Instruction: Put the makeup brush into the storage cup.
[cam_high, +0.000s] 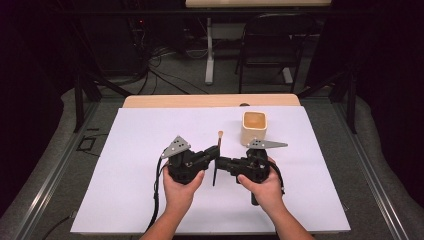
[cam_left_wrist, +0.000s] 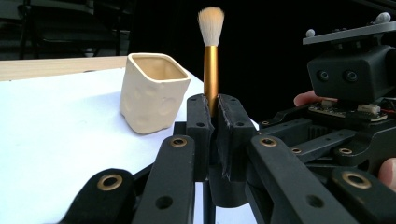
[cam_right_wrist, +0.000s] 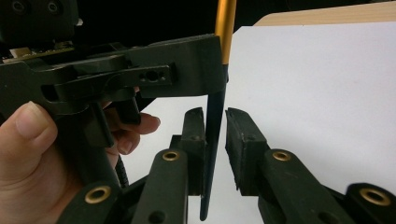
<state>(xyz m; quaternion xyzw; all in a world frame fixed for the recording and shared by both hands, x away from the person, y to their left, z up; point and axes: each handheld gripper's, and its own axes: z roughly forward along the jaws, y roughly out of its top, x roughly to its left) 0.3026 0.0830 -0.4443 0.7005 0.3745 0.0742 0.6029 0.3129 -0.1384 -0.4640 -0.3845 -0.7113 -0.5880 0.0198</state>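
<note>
A brush (cam_high: 219, 144) with a pale tuft, gold ferrule (cam_left_wrist: 210, 65) and thin black handle (cam_right_wrist: 213, 144) stands upright above the white sheet. My left gripper (cam_left_wrist: 215, 105) is shut on it at the base of the ferrule. From the opposite side my right gripper (cam_right_wrist: 215, 116) brackets the black handle lower down; the handle rests against one jaw, with a gap to the other, so this gripper is open. In the high view the left gripper (cam_high: 214, 154) and right gripper (cam_high: 221, 163) meet nose to nose at mid-table. A cream square cup (cam_high: 254, 128) stands upright just beyond the right gripper.
A white sheet (cam_high: 140, 200) covers the table, whose wooden edge (cam_high: 175, 101) shows at the far side. The cup (cam_left_wrist: 154, 91) looks hollow with nothing inside. Behind the table are a dark folding chair (cam_high: 272, 45) and cables on the floor.
</note>
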